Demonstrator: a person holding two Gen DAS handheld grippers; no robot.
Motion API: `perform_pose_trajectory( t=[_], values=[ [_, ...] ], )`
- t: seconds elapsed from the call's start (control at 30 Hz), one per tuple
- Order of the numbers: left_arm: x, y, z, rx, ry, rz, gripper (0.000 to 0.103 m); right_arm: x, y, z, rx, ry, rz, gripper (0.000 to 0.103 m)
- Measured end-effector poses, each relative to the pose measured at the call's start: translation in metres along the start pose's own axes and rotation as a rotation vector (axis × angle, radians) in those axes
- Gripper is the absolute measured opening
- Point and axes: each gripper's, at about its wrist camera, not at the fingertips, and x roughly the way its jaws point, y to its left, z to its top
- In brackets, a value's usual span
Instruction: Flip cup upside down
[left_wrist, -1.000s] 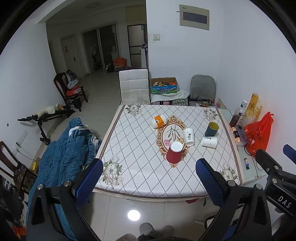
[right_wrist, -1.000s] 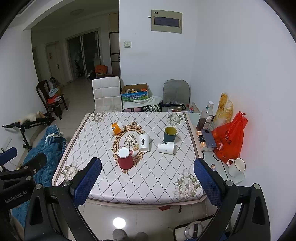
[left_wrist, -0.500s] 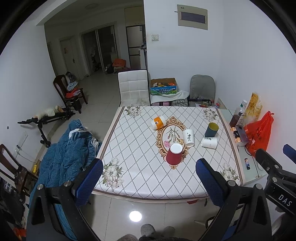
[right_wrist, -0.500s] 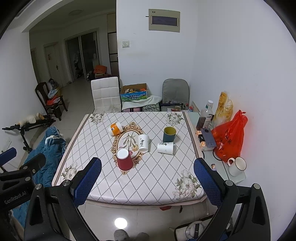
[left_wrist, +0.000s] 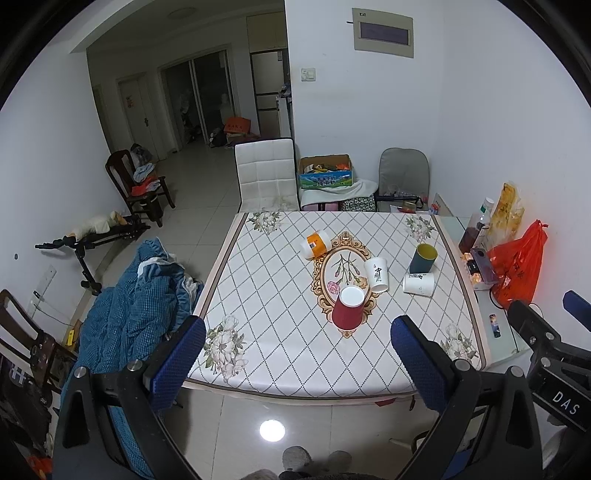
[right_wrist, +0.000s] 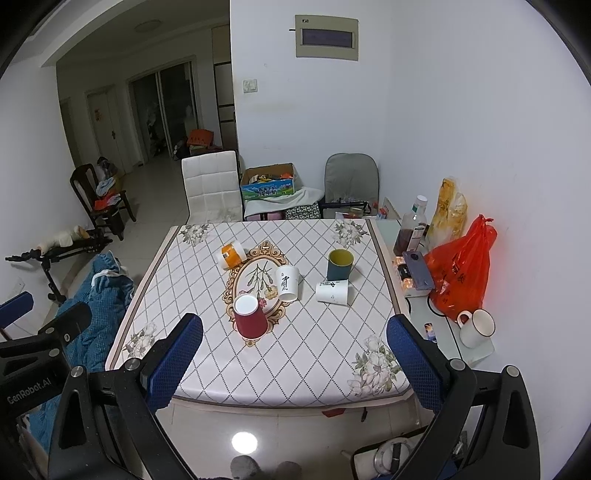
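Several cups are on the table (left_wrist: 266, 295). A red cup (left_wrist: 347, 308) (right_wrist: 250, 317) stands upside down near the front. A white printed cup (left_wrist: 376, 275) (right_wrist: 287, 282) stands by it. A dark green mug (left_wrist: 423, 258) (right_wrist: 340, 265) stands upright. A white cup (left_wrist: 418, 283) (right_wrist: 332, 292) lies on its side. An orange cup (left_wrist: 317, 243) (right_wrist: 231, 254) lies on its side farther back. My left gripper (left_wrist: 299, 354) and right gripper (right_wrist: 295, 352) are both open and empty, held in front of the table's near edge, away from the cups.
A blue blanket (left_wrist: 129, 306) is heaped on a seat left of the table. A side shelf on the right holds a red bag (right_wrist: 461, 273), a bottle (right_wrist: 412, 229), a phone and a white mug (right_wrist: 476, 328). A white chair (left_wrist: 266, 177) stands behind the table.
Both views have shifted very slightly; the cups have not moved and both grippers stay open.
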Motion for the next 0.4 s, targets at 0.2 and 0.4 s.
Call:
perform_pose_trajectory(
  t=[0.2,0.4],
  values=[
    [0.0,-0.0004,-0.0004,0.0,0.002,-0.001,0.103,0.0014,-0.0006,0.0,-0.001,-0.001,-0.001,0.102],
    [-0.0007,0.0013,0.0021,0.003,0.001,-0.001,0.103,0.0019,0.0008,0.0004,-0.001,0.003,-0.001,0.102]
  ],
)
